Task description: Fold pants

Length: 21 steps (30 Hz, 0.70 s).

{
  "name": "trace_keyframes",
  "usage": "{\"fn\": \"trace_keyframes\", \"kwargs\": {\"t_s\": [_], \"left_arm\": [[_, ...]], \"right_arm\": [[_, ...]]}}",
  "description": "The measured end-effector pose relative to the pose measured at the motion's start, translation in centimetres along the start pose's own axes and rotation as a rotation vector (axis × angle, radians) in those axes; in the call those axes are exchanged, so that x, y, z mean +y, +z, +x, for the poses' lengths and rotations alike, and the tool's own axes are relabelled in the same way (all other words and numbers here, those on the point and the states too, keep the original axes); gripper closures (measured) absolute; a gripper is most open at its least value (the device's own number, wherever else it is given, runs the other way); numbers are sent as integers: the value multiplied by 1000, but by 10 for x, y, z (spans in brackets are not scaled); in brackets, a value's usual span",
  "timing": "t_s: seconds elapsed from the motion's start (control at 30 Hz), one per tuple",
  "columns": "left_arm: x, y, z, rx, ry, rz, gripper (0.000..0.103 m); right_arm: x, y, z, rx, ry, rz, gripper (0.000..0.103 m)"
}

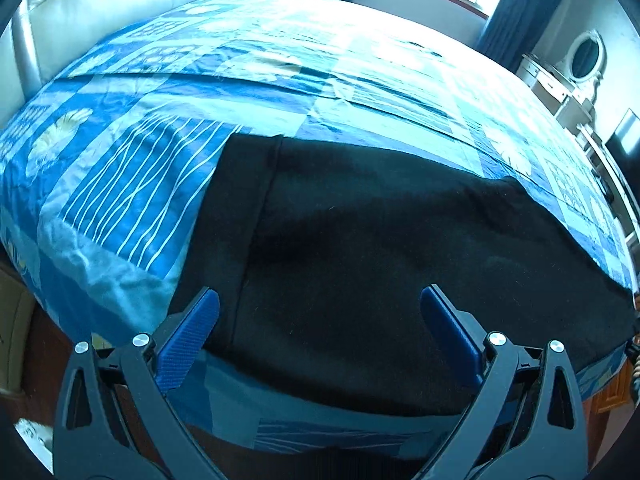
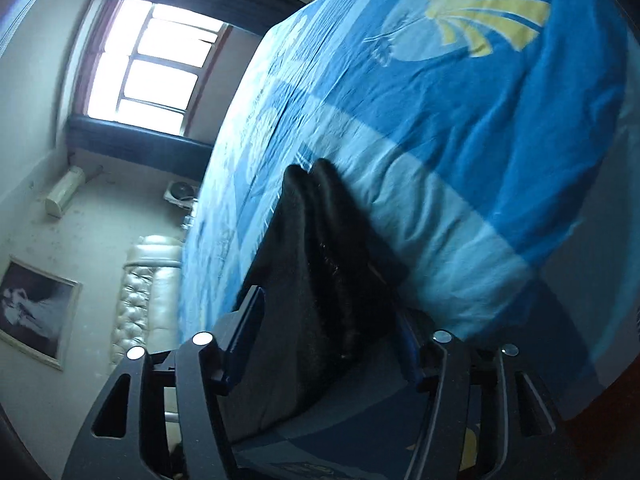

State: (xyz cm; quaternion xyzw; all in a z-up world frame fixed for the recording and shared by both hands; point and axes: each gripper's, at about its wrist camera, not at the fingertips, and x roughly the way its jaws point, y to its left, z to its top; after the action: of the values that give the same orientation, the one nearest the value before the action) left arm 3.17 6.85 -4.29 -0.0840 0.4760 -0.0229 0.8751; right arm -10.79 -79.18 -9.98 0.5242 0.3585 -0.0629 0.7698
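Black fleece pants (image 1: 380, 264) on blue patchwork bedspread (image 1: 132, 184); my left tongs (image 1: 320, 308) gape empty, right tongs (image 2: 332, 320) straddle cloth, unclosed; a shallow bite risks slipping.

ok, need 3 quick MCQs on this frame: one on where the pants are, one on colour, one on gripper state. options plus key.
1. Where do the pants lie?
A. on the floor
B. near the front edge of the bed
C. on the dresser

2. What colour are the pants?
A. black
B. red
C. white

3. How does the left gripper stand?
A. shut on the pants
B. open above the pants
C. out of view

Key:
1 B: the pants lie flat on the bedspread, close to its front edge.
2 A: the cloth is black against the blue patterned cover.
3 B: the left gripper has its jaws spread wide with only flat cloth between them. The right gripper has cloth bunched between its fingers, though whether it is clamped cannot be told.
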Motion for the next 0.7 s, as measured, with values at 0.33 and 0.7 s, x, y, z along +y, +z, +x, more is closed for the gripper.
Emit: {"fn": "trace_keyframes", "kwargs": {"t_s": [0.33,0.7], "left_arm": [[0,-3,-23,-10,-31,-61,3],[-20,-9,-30,1,-66,-44,3]], "right_arm": [[76,-10,-14,-98,118,-35,82],[238,-77,7,-12,256,-326,82]]}}
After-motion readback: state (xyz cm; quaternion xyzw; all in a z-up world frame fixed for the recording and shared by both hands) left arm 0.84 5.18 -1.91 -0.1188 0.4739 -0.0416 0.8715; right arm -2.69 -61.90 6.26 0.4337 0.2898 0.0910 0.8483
